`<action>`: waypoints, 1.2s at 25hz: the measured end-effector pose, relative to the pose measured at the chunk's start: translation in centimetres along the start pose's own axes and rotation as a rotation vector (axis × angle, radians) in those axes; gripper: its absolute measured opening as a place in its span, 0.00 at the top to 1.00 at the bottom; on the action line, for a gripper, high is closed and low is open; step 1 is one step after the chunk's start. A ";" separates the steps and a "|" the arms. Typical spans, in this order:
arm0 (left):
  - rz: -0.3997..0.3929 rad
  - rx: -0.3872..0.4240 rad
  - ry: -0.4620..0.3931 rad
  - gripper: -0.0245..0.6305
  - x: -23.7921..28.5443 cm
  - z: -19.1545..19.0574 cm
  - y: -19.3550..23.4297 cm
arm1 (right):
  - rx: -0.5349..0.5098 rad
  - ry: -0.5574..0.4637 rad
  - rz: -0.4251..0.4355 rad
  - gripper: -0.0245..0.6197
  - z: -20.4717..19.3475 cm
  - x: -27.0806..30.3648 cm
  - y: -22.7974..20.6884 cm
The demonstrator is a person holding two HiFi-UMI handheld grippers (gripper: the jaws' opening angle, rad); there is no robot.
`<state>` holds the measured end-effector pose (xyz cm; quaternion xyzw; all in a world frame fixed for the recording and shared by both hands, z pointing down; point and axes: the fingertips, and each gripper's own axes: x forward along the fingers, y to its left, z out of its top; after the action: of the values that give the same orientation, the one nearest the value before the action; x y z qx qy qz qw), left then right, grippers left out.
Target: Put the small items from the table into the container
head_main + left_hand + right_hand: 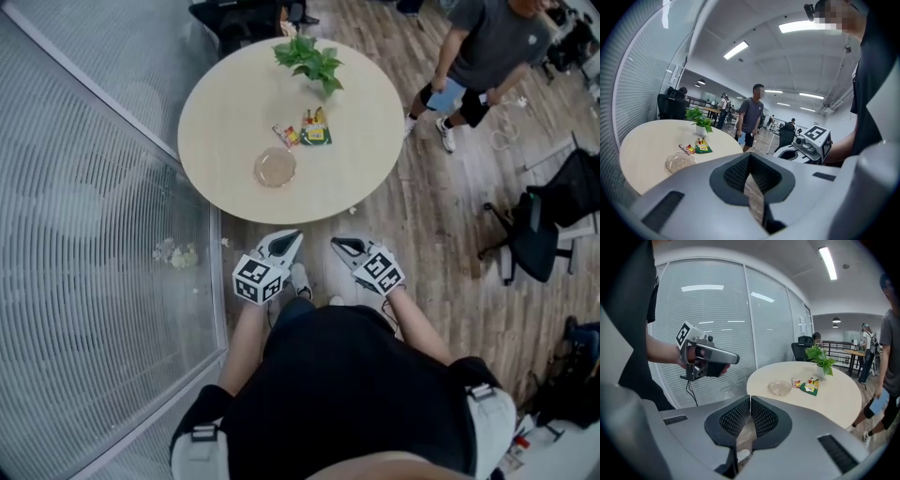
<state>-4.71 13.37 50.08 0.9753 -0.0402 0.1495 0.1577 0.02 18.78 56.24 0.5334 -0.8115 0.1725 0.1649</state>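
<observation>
My L gripper (289, 238) & R gripper (341, 246) both closed, empty, short of round table (225, 103); snack packets (310, 132) just beside clear dish (276, 167), plant (309, 58) at far edge; wood floor (427, 220), glass wall (84, 187) on left

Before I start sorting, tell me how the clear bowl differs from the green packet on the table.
The bowl is clear and round; the green packet is opaque, roughly square, with yellow print. The bowl is an open dish that looks empty; the packet is a flat pouch. In the head view the bowl lies toward the lower edge of the round table, the packet nearer the plant. Both rest on the table, apart from each other.
</observation>
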 end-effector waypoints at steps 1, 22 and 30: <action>0.001 -0.004 -0.002 0.96 0.1 0.2 1.0 | -0.006 0.003 -0.001 0.92 0.5 0.8 -0.4; -0.067 -0.009 0.035 0.96 2.1 2.9 13.6 | 0.044 0.037 -0.084 0.92 4.2 11.1 -7.3; 0.035 -0.074 0.028 0.96 4.1 3.1 16.5 | -0.003 0.043 0.016 0.92 5.9 13.8 -11.2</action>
<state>-2.05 -3.34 53.37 0.9657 -0.0605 0.1642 0.1917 4.68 0.75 58.44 0.5227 -0.8124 0.1838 0.1817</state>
